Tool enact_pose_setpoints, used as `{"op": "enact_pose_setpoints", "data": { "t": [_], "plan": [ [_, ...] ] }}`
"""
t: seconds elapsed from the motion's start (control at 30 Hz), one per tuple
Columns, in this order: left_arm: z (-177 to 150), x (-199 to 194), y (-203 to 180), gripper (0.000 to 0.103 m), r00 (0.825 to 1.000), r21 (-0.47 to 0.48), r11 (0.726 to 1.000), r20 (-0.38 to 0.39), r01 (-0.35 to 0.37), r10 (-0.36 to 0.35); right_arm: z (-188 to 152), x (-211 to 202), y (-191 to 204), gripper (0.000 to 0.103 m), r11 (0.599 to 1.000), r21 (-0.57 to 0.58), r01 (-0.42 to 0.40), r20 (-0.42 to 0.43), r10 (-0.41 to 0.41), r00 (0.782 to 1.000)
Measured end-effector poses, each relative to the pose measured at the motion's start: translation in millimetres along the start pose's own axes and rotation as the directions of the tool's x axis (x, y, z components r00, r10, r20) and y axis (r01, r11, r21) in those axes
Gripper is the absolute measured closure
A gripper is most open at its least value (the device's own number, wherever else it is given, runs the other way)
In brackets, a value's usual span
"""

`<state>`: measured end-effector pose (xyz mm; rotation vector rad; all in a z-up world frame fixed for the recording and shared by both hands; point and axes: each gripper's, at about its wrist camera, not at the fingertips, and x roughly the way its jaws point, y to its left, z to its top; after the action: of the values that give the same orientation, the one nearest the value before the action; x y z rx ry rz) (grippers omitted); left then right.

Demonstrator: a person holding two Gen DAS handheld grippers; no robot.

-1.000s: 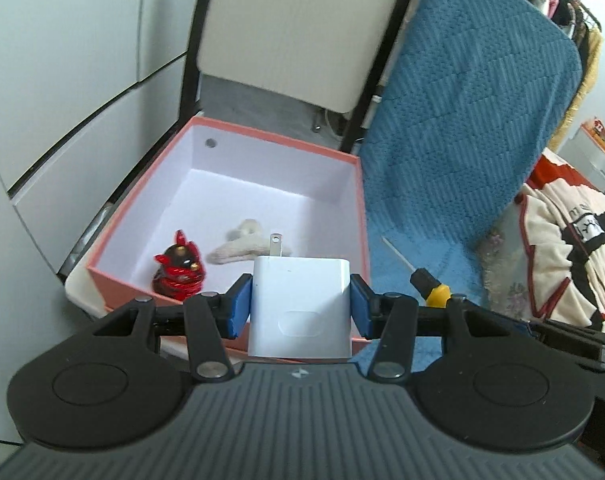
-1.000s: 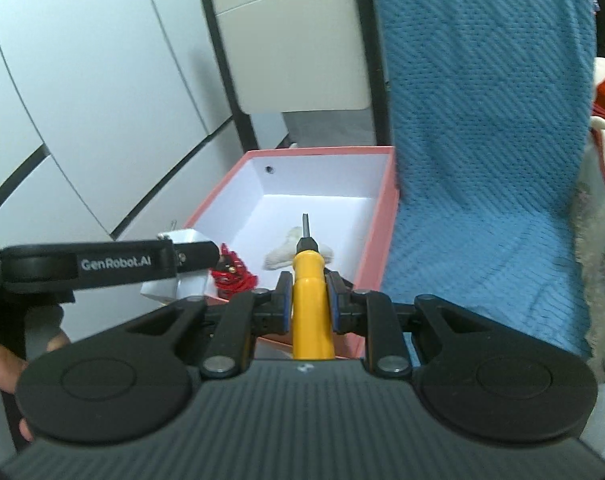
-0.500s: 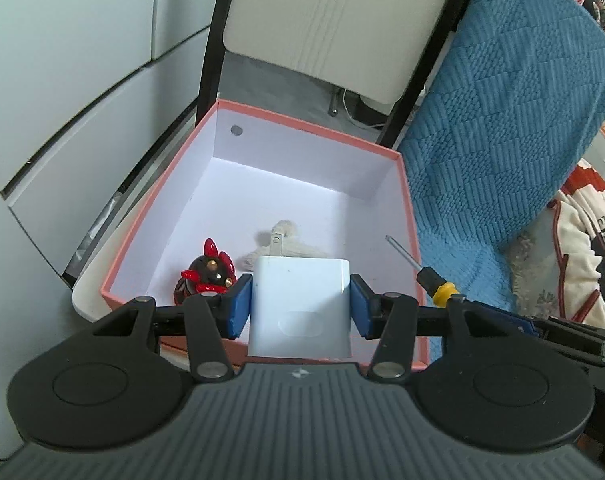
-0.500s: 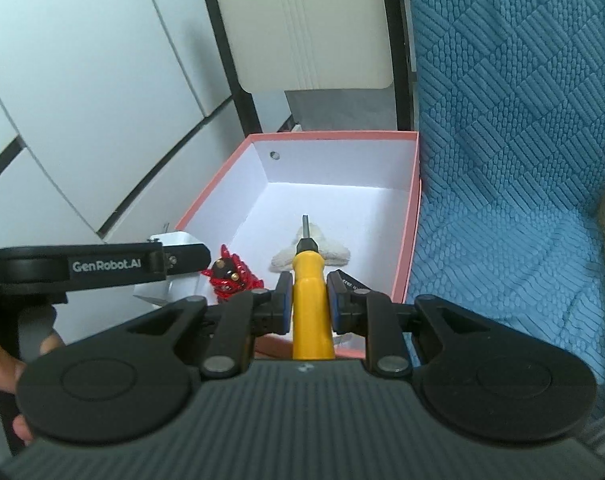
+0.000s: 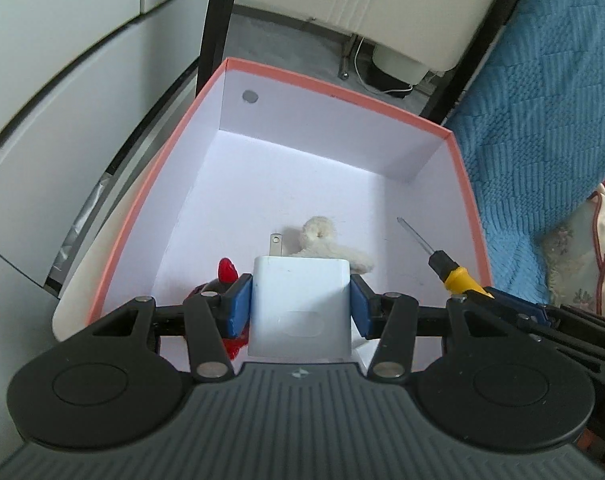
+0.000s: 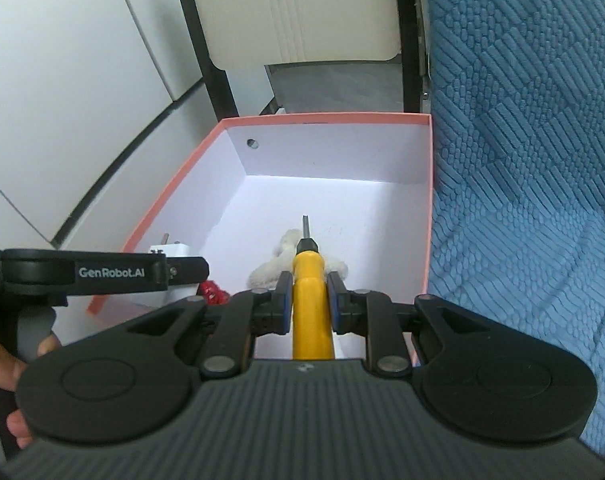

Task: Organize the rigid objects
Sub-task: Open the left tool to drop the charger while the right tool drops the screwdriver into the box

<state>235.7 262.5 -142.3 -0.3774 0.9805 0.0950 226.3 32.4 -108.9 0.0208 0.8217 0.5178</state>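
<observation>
My left gripper is shut on a white plug charger, prongs pointing forward, held over the near part of a pink-rimmed box with a white inside. My right gripper is shut on a yellow-handled screwdriver, its tip aimed into the same box. In the left wrist view the screwdriver pokes in over the box's right side. On the box floor lie a red and black figurine, partly hidden behind my left fingers, and a cream fluffy toy.
A blue knitted blanket drapes the seat right of the box. White cabinet panels stand to the left, a cream chair back with black frame behind. A hand holds the left gripper's handle at lower left.
Both grippers have moved forward and down over the box, each still holding its object. The box now fills much more of both views.
</observation>
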Motion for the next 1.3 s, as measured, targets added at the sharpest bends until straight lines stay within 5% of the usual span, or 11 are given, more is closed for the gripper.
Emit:
{"op": "enact_pose_setpoints", "data": {
  "t": [0.57, 1.03, 1.3],
  "plan": [
    [14.6, 51.0, 20.4, 0.046, 1.0, -0.021, 1.0, -0.017, 0.006, -0.006, 7.1, 73.2, -17.5, 0.08, 0.999, 0.0, 0.045, -0.063, -0.045, 0.997],
    [9.2, 17.2, 15.7, 0.04, 0.999, -0.032, 0.999, 0.047, -0.007, 0.009, 8.6, 39.5, -11.9, 0.079, 1.0, -0.01, 0.001, -0.019, -0.001, 1.0],
    [6.1, -37.3, 8.0, 0.04, 0.99, -0.064, 0.997, 0.135, 0.037, -0.028, 14.3, -9.2, -1.7, 0.079, 0.999, -0.049, -0.023, 0.053, 0.026, 0.998]
  ]
}}
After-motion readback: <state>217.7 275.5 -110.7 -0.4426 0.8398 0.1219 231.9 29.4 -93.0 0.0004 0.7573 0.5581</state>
